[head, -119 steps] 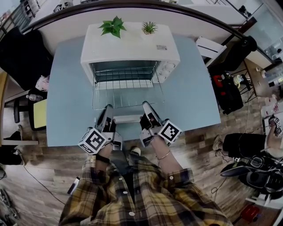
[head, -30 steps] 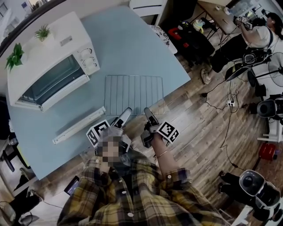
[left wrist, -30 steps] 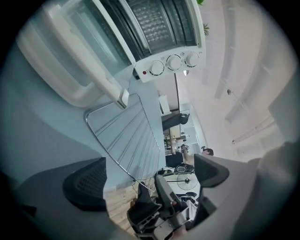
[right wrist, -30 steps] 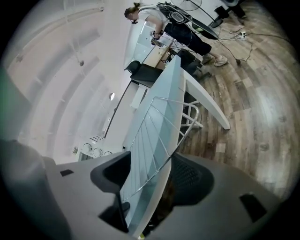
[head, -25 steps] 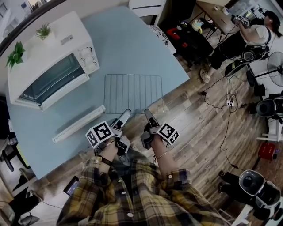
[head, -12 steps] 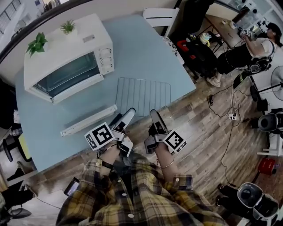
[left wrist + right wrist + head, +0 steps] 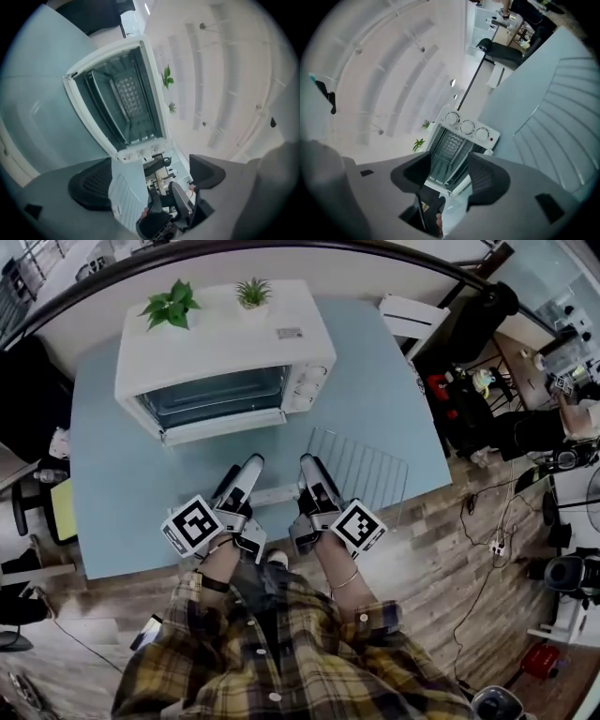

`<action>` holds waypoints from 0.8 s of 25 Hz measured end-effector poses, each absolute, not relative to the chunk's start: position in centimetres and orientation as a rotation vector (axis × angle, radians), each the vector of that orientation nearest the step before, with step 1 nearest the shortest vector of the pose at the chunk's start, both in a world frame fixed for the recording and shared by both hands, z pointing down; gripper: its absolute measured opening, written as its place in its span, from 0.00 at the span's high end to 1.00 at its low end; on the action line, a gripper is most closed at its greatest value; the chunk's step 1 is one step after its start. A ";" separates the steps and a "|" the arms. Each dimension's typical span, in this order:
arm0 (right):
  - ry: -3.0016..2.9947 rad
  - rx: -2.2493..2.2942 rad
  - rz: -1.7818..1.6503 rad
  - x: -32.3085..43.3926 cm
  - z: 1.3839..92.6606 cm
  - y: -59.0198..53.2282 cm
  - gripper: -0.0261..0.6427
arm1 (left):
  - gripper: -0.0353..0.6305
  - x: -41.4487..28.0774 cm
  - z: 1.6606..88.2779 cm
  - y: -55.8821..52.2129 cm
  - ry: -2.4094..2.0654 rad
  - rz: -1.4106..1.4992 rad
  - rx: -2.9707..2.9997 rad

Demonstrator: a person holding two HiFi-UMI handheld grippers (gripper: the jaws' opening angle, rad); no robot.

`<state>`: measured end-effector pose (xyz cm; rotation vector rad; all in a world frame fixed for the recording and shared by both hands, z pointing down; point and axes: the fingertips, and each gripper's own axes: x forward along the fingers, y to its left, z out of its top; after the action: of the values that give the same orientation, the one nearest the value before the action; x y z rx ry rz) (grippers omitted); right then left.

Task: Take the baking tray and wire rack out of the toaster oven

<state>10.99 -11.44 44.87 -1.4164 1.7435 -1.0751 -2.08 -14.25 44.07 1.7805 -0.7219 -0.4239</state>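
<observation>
Both grippers are empty, their jaws spread: the left gripper (image 7: 248, 465) (its jaws just narrowing slightly) and the right gripper (image 7: 309, 465) hover by the tabletop's (image 7: 122, 493) front edge. The wire rack (image 7: 361, 470) lies at the right front edge, seemingly overhanging, so a passing arm could tip it off. The baking tray is presumably inside the toaster oven (image 7: 225, 343), and reaching for it risks clipping the lowered door's handle (image 7: 277, 493).

Toaster oven (image 7: 220, 343) at back of table (image 7: 112, 512), two plants (image 7: 170, 304) on top, wire rack (image 7: 361, 470) front-right of it
</observation>
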 end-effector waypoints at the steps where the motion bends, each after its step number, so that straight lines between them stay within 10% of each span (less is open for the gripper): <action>1: 1.758 -1.402 -1.090 9.8 44.9 -12.6 0.59 | 0.18 -3.4 44.0 -15.3 -0.750 -0.447 1.779; 20: 1.685 -1.319 -1.342 -0.4 51.4 -28.9 0.60 | 0.35 -14.0 50.8 -30.0 -0.956 -0.656 1.582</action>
<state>-0.35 -28.89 51.43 -1.3194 1.6848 -1.3417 -14.01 -29.95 50.78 1.5820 -0.9563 -0.6561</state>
